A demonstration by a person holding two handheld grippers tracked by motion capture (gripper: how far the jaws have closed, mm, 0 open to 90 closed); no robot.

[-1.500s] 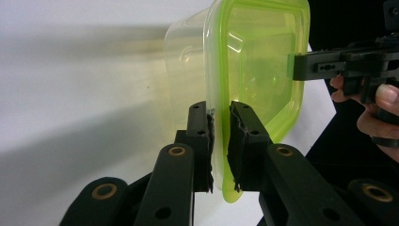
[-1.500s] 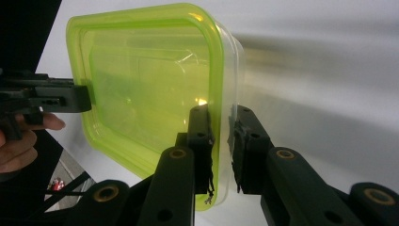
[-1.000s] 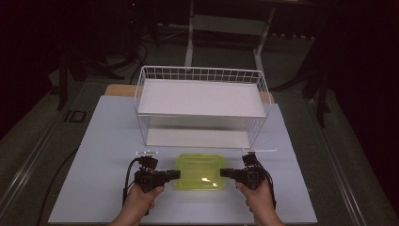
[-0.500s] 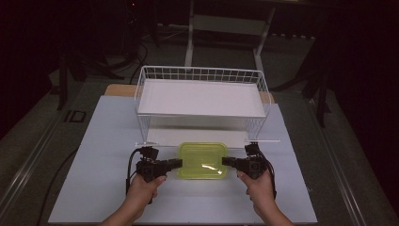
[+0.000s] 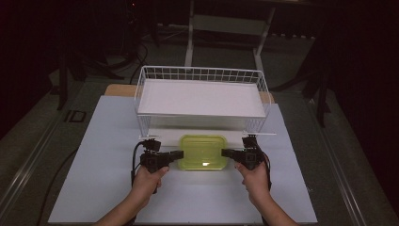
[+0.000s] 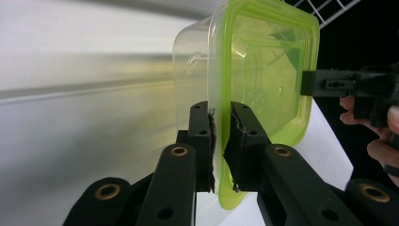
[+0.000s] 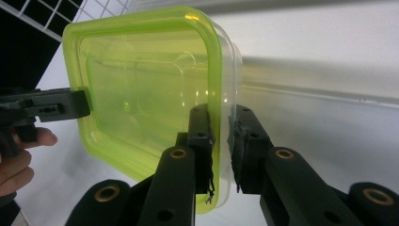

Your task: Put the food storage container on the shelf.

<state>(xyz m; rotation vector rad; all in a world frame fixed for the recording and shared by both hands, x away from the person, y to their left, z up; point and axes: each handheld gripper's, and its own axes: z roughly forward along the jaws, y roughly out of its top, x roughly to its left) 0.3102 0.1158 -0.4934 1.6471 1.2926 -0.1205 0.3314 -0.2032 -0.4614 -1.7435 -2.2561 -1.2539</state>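
A green lidded container (image 5: 203,151) sits between both hand-held grippers, left (image 5: 175,155) and right (image 5: 229,152), each clamped on an opposite short-end rim.

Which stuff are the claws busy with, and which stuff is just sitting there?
Busy with:
- green-lidded container, gripped at both ends
- left claw, clamped on its rim
- right claw, clamped on the opposite rim

Just sitting there:
- white wire basket, right behind the container
- white table
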